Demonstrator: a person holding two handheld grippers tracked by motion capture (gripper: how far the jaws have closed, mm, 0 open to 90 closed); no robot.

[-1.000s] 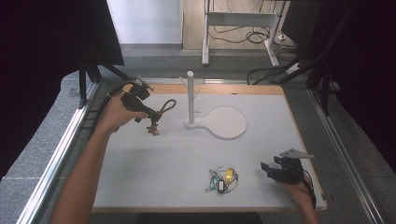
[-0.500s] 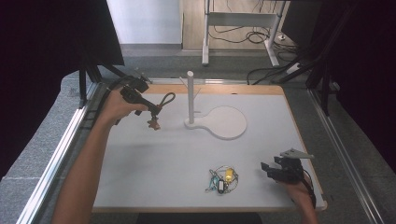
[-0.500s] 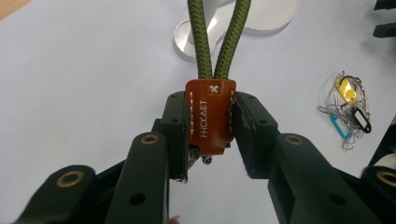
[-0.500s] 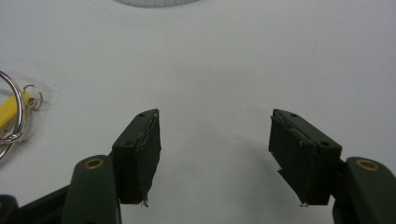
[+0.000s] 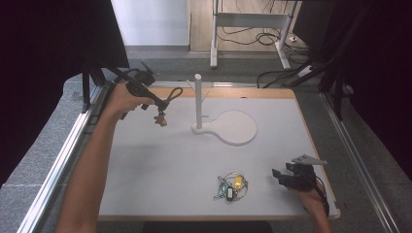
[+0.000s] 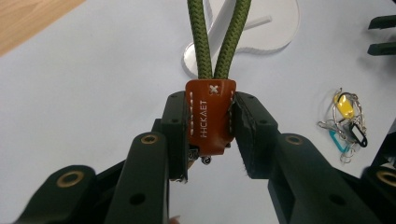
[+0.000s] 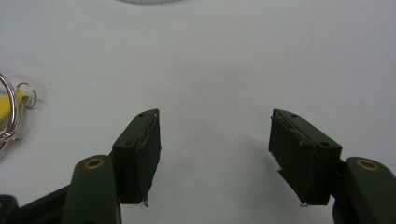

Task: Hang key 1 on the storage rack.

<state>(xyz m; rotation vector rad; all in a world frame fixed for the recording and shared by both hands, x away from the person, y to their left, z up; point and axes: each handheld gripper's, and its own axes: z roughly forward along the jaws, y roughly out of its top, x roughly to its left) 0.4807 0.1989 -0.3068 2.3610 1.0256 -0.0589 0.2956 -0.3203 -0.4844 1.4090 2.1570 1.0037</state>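
High view. The person's left forearm reaches diagonally up the left side of the white tabletop (image 5: 160, 170); the left gripper (image 5: 156, 102) is held above the far-left part of the board and points toward the white post stand with a round flat base (image 5: 198, 97). From its jaws an olive-green braided cord loop with a brown leather tab (image 5: 171, 94) extends toward the post, and a small brown piece hangs below the tab, clear of the surface. The right hand rests at the near-right corner, its right gripper (image 5: 278, 174) lying low and pointing left toward a tangle of key rings with yellow, black and teal tags (image 5: 231, 187), near it but apart.

Left gripper view. The two black jaws are clamped on the leather tab (image 6: 210, 116), one pad on each stitched edge. White stitching, a small cross and stamped lettering are legible here, as are the two strands of cord rising from the tab across the stand's base (image 6: 261, 32). The key-ring tangle (image 6: 346, 123) lies at the right.

Right gripper view. The jaws stand wide apart with bare white tabletop (image 7: 215, 70) between them, gripping nothing. Part of a silver ring and a yellow tag (image 7: 9, 109) lies at the left edge.
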